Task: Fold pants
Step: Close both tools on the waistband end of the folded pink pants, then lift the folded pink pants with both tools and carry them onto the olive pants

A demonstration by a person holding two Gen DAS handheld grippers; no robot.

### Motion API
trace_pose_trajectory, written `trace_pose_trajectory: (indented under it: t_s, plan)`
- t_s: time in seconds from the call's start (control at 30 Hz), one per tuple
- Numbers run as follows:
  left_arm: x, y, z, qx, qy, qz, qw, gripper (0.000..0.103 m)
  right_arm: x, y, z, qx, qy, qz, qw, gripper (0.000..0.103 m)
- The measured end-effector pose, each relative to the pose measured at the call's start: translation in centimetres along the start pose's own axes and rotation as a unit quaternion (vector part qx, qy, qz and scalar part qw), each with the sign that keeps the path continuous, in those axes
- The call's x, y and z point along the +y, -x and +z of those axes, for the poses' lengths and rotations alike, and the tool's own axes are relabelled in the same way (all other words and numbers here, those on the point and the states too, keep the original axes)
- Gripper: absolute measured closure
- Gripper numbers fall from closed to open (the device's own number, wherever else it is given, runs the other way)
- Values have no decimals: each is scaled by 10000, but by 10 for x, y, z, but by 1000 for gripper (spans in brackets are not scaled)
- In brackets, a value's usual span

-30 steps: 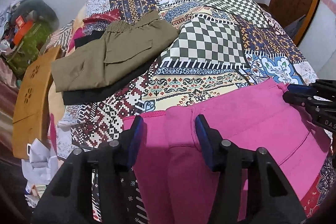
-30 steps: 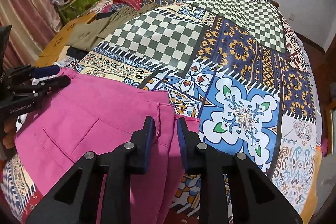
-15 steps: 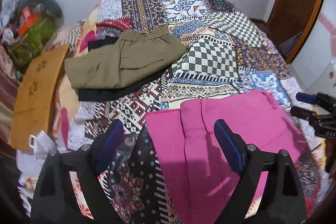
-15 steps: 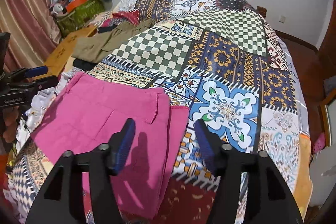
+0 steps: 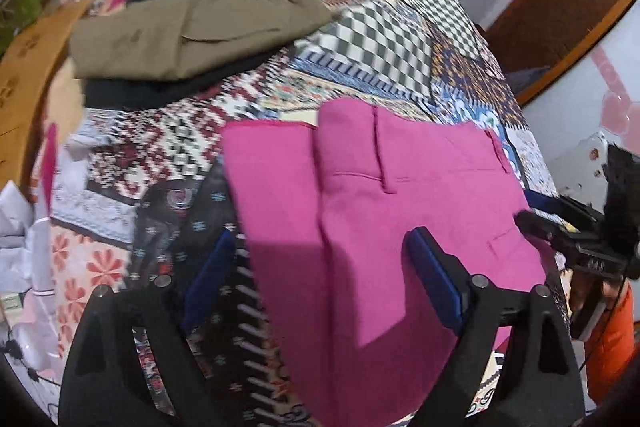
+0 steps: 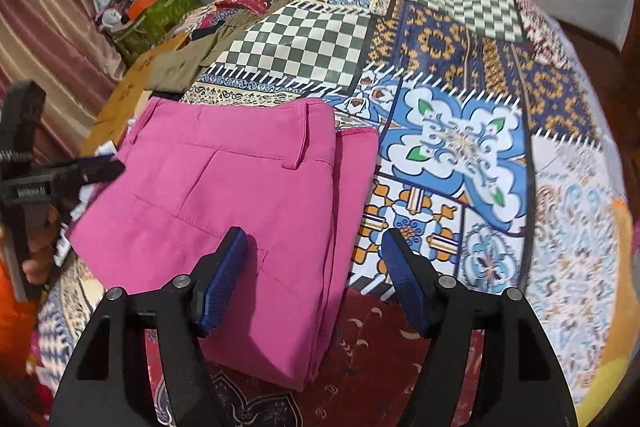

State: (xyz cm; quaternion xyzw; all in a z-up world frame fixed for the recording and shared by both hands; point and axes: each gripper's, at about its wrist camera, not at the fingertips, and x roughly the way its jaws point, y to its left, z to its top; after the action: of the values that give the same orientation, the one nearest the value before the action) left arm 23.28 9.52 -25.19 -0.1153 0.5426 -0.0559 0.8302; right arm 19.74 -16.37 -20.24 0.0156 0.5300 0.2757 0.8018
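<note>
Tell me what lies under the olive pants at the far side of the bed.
A black garment lies under the olive pants, its edge sticking out along their near side. Both rest on the patchwork bedspread. How far the black piece runs underneath is covered.

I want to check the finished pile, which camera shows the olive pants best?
The left wrist view: the olive pants lie whole, folded on a dark garment. The right wrist view shows only a small foreshortened sliver.
</note>
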Motion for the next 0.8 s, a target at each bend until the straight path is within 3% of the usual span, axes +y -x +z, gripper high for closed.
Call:
trace_pose_trajectory:
  t_s: [0.07, 0.23, 0.37, 0.57, 0.63, 0.8]
  plan:
    - [-2, -4, 2, 41, -37, -91, 9999, 15, -4, -5, 3, 45, -128, 113, 9998, 37]
    - [2, -6, 5, 39, 159, -438, 9989, 33, -2, -12, 9, 73, -119, 220, 9997, 39]
    - [-11, -1, 4, -72, -67, -323, 9994, 49, 0, -14, 11, 67, -61, 395, 9992, 61]
    - [-17, 5, 4, -126, -67, -211, 9997, 72, 3, -9, 12, -100, -103, 211, 9997, 87]
    - [-18, 11, 5, -160, -82, -165, 9997, 79, 7, -3, 12, -200, -65, 156, 9997, 90]
    - [-27, 32, -1, -414, -296, 147, 9986, 82, 16, 11, 17, -458, 45, 184, 9988, 92]
